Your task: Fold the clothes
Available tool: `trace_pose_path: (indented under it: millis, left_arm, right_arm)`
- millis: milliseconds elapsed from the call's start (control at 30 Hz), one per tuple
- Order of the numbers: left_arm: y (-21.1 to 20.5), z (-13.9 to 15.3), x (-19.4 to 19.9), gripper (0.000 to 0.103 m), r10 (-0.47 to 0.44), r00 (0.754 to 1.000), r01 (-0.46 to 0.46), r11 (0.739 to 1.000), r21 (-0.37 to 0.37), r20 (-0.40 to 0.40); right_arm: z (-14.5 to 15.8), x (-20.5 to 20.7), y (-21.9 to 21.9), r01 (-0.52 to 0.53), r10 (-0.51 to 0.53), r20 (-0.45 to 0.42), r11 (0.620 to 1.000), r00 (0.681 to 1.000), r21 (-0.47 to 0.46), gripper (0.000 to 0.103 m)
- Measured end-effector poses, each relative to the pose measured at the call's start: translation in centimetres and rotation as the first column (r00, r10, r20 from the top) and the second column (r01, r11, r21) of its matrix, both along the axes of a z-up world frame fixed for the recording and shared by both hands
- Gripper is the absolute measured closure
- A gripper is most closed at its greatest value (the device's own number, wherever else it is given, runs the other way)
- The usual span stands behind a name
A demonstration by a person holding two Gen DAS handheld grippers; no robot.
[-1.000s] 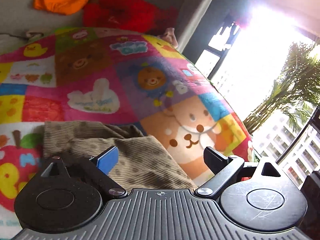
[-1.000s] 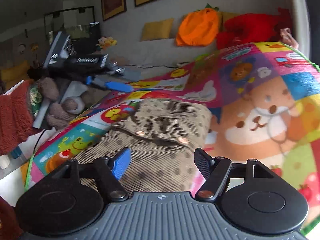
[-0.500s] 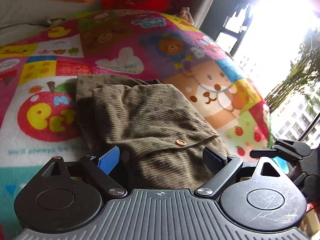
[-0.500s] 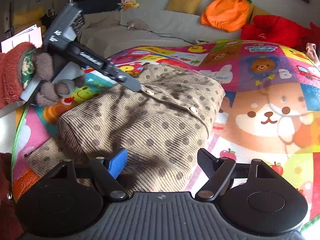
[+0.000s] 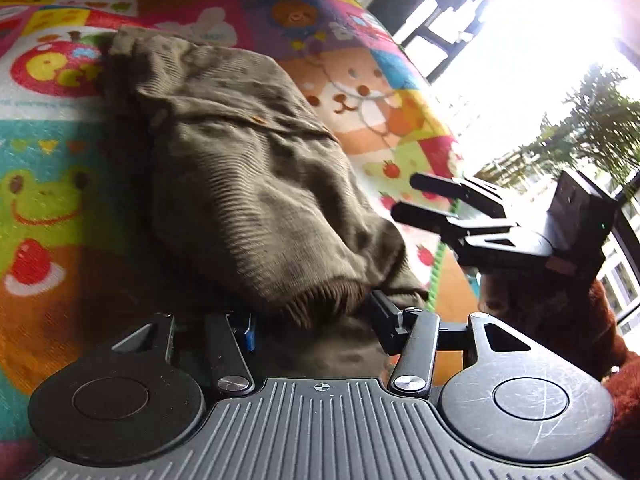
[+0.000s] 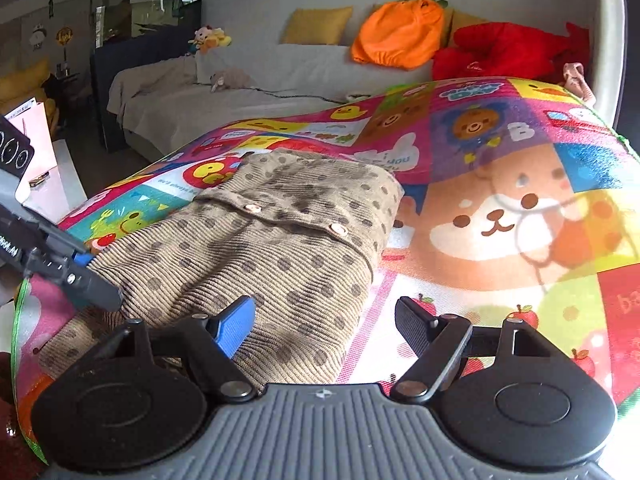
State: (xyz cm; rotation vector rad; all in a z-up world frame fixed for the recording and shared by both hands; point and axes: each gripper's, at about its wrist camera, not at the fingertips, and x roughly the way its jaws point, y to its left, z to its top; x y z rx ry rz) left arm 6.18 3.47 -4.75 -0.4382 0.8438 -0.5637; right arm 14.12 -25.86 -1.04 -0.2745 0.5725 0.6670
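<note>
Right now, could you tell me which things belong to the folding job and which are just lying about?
Job: brown dotted garment; left hand-held gripper; right hand-held gripper; play mat.
Lying about: orange cushion; red cushion; yellow cushion.

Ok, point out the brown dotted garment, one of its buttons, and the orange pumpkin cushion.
brown dotted garment (image 6: 248, 264): right wrist view, middle of the ribbed top layer.
button (image 6: 339, 229): right wrist view, centre of the nearer button.
orange pumpkin cushion (image 6: 396, 34): right wrist view, its middle.
</note>
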Motion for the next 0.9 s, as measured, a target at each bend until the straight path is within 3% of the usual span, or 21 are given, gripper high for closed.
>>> trace_pose_path:
  millis: [100, 200, 367, 467, 500, 533, 600, 700, 900]
  left_arm:
    - [-0.3, 0.4, -1.6, 0.041, -0.002, 0.999, -0.002, 0.995, 0.104, 0.036]
    - [0.3, 1.2, -2.7, 0.025, 0.000, 0.997, -0.010, 0.991, 0.130, 0.076]
    - [-2.4, 2.1, -4.3, 0.021, -0.101, 0.987, 0.070, 0.973, 0.220, 0.129]
    - [-4.5, 1.6, -4.7, 0.029, -0.168, 0.976, 0.123, 0.952, 0.281, 0.142]
    - [-5.1, 1.4, -4.7, 0.036, -0.184, 0.973, 0.136, 0.945, 0.299, 0.141]
    - [-5.4, 1.1, -4.6, 0.044, -0.188, 0.973, 0.137, 0.936, 0.324, 0.132]
    - [-5.2, 0.7, -4.5, 0.049, -0.179, 0.976, 0.128, 0.931, 0.342, 0.123]
    - [-4.3, 0.4, -4.6, 0.054, -0.160, 0.980, 0.110, 0.932, 0.344, 0.119]
    - [-3.3, 0.3, -4.6, 0.056, -0.157, 0.980, 0.108, 0.939, 0.327, 0.125]
  right_arm:
    - [0.8, -1.7, -0.7, -0.009, 0.009, 0.032, 1.000, 0.999, -0.018, 0.024]
    - [1.0, -3.8, -1.2, -0.031, 0.034, 0.051, 0.998, 0.998, -0.055, 0.023]
    - [-1.2, -6.2, -0.7, -0.039, 0.043, 0.026, 0.990, 0.999, -0.132, 0.022]
    - [-2.9, -6.6, 0.0, -0.024, 0.028, 0.023, 0.991, 0.999, -0.133, 0.022]
    - [-3.4, -6.7, 0.3, -0.019, 0.025, 0.036, 0.991, 0.999, -0.135, 0.032]
    - [-3.7, -6.7, 0.8, -0.023, 0.029, 0.044, 0.990, 0.999, -0.140, 0.055]
    - [-3.7, -6.8, 1.3, -0.032, 0.041, 0.054, 0.988, 0.998, -0.148, 0.069]
    - [-3.1, -7.4, 1.1, -0.048, 0.066, 0.089, 0.980, 0.994, -0.193, 0.072]
    - [-3.3, -7.1, -1.6, -0.011, 0.009, -0.010, 0.988, 1.000, -0.152, 0.070]
